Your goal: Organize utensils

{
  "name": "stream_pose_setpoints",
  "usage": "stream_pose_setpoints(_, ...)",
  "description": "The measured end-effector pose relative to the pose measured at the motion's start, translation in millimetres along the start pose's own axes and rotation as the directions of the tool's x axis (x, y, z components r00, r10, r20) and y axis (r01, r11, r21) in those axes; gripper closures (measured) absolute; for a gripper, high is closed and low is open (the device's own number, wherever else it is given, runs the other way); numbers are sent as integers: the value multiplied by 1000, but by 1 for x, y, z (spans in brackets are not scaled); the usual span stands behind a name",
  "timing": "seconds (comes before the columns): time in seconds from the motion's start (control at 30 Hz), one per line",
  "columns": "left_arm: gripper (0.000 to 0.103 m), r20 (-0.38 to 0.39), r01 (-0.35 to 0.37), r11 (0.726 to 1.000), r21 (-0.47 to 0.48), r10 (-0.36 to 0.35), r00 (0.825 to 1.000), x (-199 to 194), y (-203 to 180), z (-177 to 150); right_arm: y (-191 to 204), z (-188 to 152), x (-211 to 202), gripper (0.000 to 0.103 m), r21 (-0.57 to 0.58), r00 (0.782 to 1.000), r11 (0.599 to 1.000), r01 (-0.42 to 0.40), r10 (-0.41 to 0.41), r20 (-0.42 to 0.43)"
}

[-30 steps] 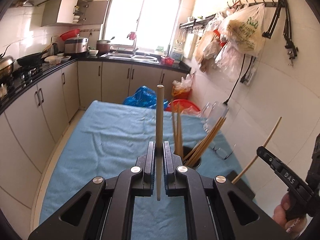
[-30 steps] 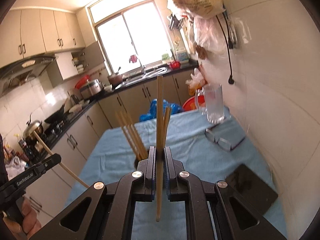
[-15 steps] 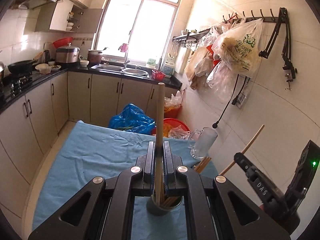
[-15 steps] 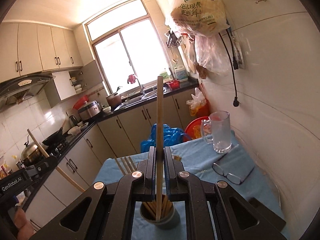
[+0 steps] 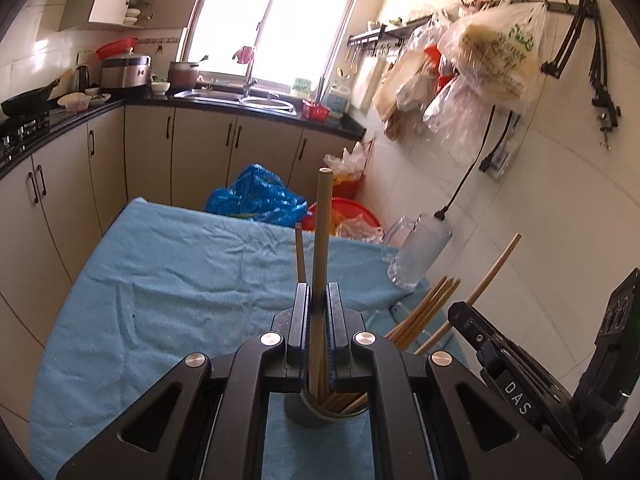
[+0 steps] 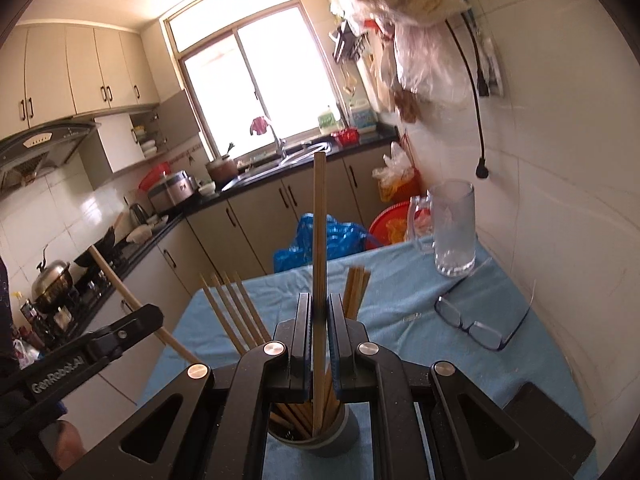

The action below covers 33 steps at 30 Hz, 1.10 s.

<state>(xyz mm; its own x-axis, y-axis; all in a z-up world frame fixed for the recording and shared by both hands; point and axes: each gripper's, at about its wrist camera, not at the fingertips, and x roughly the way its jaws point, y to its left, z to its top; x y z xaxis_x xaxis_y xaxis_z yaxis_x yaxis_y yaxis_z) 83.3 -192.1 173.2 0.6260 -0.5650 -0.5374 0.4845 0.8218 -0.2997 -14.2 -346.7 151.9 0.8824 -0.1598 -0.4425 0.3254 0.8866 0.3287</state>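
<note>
A grey cup (image 5: 312, 418) stands on the blue cloth and holds several wooden chopsticks (image 5: 424, 312) that lean outward. My left gripper (image 5: 319, 292) is shut on one upright chopstick (image 5: 322, 220), whose lower end reaches into the cup's mouth. In the right wrist view my right gripper (image 6: 319, 300) is shut on another upright chopstick (image 6: 319, 220). Its lower end sits inside the same cup (image 6: 344, 436) among the leaning chopsticks (image 6: 232, 308). Each gripper shows at the edge of the other's view: the right gripper (image 5: 480, 332), the left gripper (image 6: 120, 332).
A glass mug (image 6: 454, 228) stands on the blue cloth (image 5: 180, 280) by the tiled wall. Spectacles (image 6: 472, 324) and a flat black device (image 6: 536, 408) lie near the right edge. Kitchen cabinets, a blue bag (image 5: 256, 196) and a red basin (image 6: 392, 224) lie beyond the table.
Both grippers have moved forward and slightly down with their chopsticks. The cup, a second ago ahead of the jaws, now sits right under them with both chopstick ends in its mouth.
</note>
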Motion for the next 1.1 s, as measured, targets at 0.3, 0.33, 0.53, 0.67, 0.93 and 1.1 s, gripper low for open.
stream_pose_setpoints(0.3,72,11,-18,1000,12,18,1000,-3,2,-12,-10,-10,3,86,31,998,999,-18,20,-66)
stream_pose_setpoints(0.33,70,23,-21,1000,21,20,1000,-10,1,-12,-11,-9,-2,84,32,998,999,-21,23,-56)
stream_pose_setpoints(0.53,37,120,-84,995,51,78,990,-54,3,-26,-19,-10,-46,57,23,1000,1000,1,-1,12)
stream_pose_setpoints(0.67,27,176,-162,983,85,145,974,-86,8,-60,-18,-33,-72,36,-18,997,997,69,-69,27)
stream_pose_setpoints(0.93,11,199,-264,954,142,233,952,-145,14,-143,-5,-91,-118,13,-127,984,975,180,-179,21)
stream_pose_setpoints(1.1,5,139,-317,935,158,297,945,-166,19,-185,-6,-128,-146,11,-168,954,940,296,-299,13)
